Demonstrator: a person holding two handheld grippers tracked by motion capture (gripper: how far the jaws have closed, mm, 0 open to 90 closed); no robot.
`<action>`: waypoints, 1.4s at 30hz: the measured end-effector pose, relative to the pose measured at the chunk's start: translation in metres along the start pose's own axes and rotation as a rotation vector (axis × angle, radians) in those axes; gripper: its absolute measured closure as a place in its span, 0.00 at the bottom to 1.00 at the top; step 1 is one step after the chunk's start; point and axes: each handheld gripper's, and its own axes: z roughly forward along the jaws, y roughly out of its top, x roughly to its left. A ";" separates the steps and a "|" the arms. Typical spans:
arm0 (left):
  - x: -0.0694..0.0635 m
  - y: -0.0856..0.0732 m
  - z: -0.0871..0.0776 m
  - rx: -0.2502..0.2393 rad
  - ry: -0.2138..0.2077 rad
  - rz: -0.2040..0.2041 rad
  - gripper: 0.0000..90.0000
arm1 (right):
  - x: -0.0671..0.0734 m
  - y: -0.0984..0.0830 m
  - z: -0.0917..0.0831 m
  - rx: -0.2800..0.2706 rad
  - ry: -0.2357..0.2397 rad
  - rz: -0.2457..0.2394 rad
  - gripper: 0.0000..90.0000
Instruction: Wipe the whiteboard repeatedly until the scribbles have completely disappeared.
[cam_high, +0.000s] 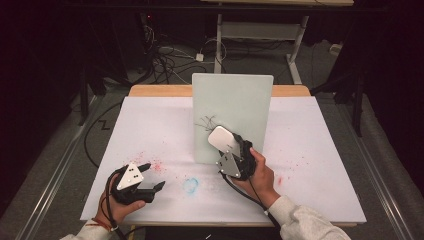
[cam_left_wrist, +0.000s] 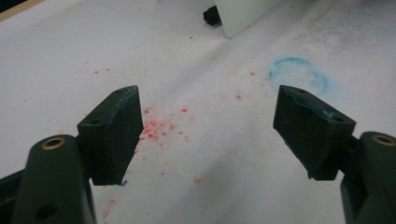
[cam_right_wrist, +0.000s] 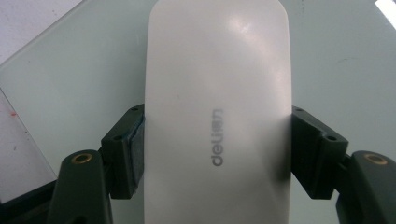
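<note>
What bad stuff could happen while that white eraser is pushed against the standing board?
1. The right gripper pinches the white eraser only by its smooth sides, so it might slip out.
2. The whiteboard stands upright on the table; a hard push could tip it backward.
3. The black scribble sits left of the eraser, so a wipe may miss it.

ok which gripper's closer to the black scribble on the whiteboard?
Right. The right gripper holds the white eraser against the whiteboard, just below the black scribble. The left gripper hovers open over the table, off to the board's left.
</note>
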 end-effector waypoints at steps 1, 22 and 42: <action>0.000 0.000 0.000 -0.002 0.001 0.000 0.26 | -0.003 0.000 -0.001 0.001 0.014 -0.003 0.34; 0.000 0.000 0.001 0.000 -0.005 -0.001 0.26 | 0.011 0.013 0.007 -0.009 -0.048 0.003 0.34; -0.001 0.000 -0.002 -0.007 0.002 0.002 0.26 | -0.007 0.000 0.000 0.007 -0.068 -0.006 0.34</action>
